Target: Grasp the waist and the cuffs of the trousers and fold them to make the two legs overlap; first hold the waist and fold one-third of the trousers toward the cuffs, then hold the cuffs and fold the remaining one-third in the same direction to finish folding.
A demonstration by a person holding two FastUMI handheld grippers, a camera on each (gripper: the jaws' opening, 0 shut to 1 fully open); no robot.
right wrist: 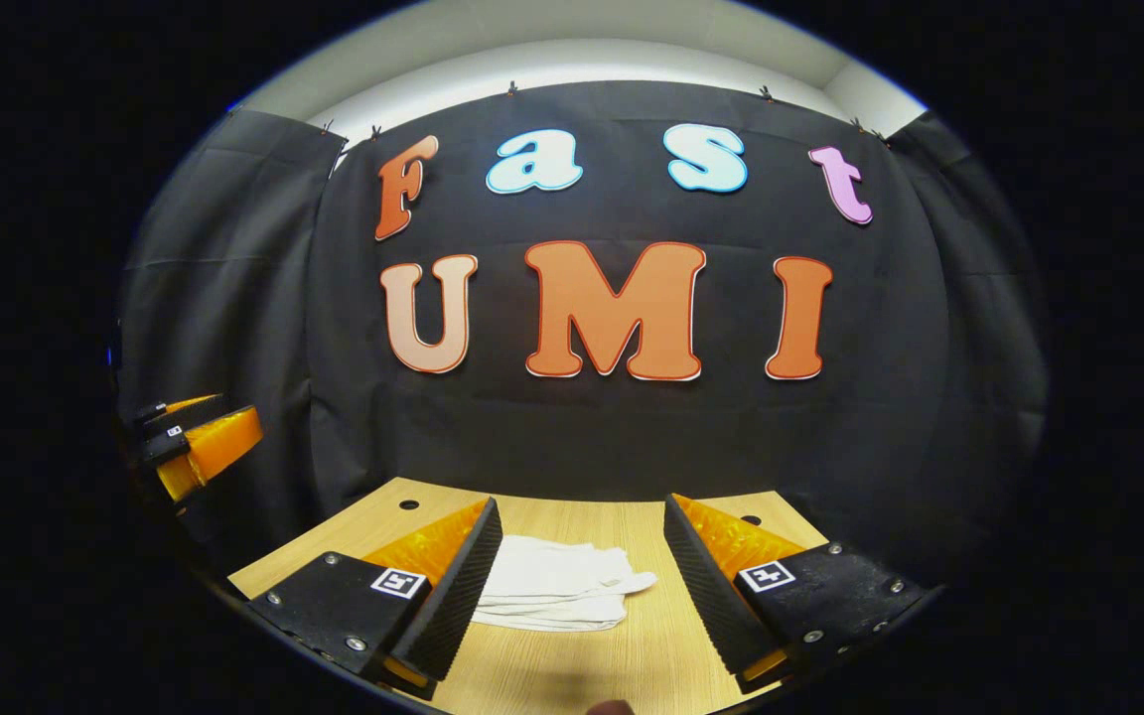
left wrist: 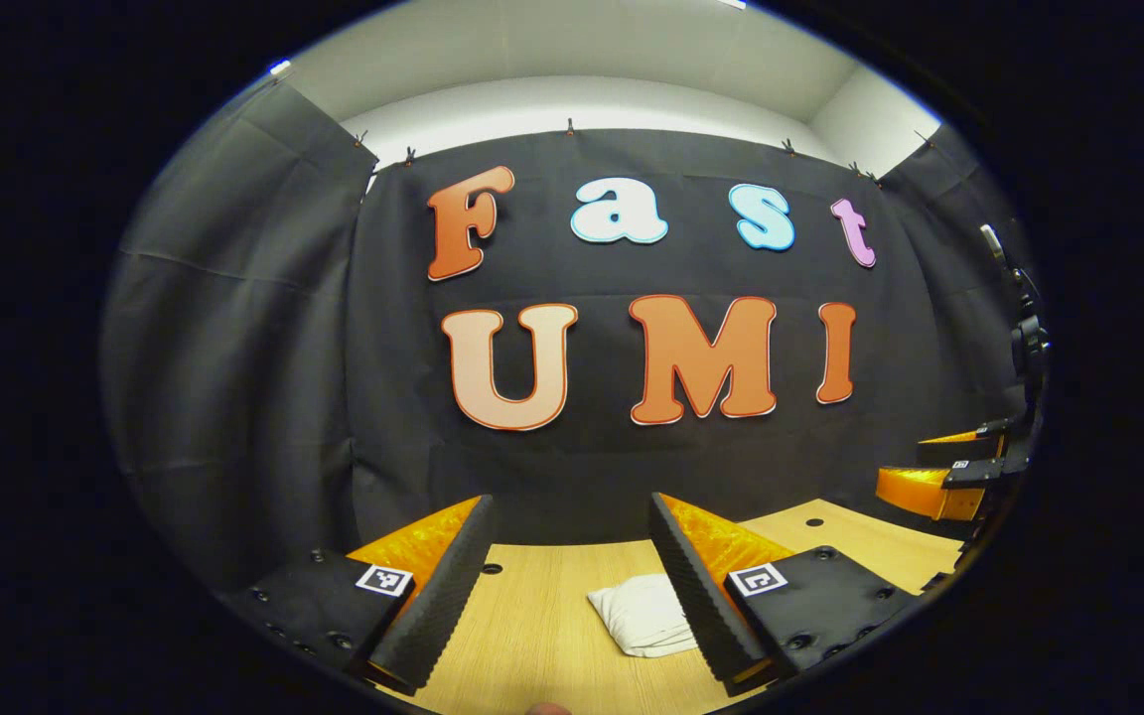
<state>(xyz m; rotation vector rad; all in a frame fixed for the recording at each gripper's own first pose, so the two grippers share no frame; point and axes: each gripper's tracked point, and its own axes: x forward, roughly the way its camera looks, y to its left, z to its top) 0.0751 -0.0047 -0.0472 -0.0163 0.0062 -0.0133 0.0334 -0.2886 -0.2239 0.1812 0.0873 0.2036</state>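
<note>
**Inspector A:** What stood around the claws, and was anything in the way?

**Inspector B:** Both were held above a wooden table (right wrist: pixel 572 655) with small round holes near its far edge. Black cloth (left wrist: pixel 234 328) hung just behind that edge and wrapped both sides. In the left gripper view, the right gripper (left wrist: pixel 959 467) showed far off to that claw's right, raised above the table. In the right gripper view, the left gripper (right wrist: pixel 197 437) showed far off to its left, likewise raised. Nothing lay between either claw and the garment.

**Inspector A:** Condition of the claws?

**Inspector B:** The left gripper (left wrist: pixel 572 586) had its jaws spread wide with nothing between them. The right gripper (right wrist: pixel 582 586) was the same: wide apart, gripping nothing.

**Inspector A:** And the trousers?

**Inspector B:** The trousers (right wrist: pixel 557 584) were white, lying on the table as a compact folded bundle with stacked layers visible along the near edge. Seen from the right claw, they lay ahead, partly behind its left finger, one loose corner pointing right. Seen from the left claw, the trousers (left wrist: pixel 640 614) lay ahead, partly hidden behind its right finger, looking puffy and creased.

**Inspector A:** Edges and room?

**Inspector B:** Bare wood surrounded the bundle on all visible sides. The bundle sat apart from the far edge and the cloth.
</note>
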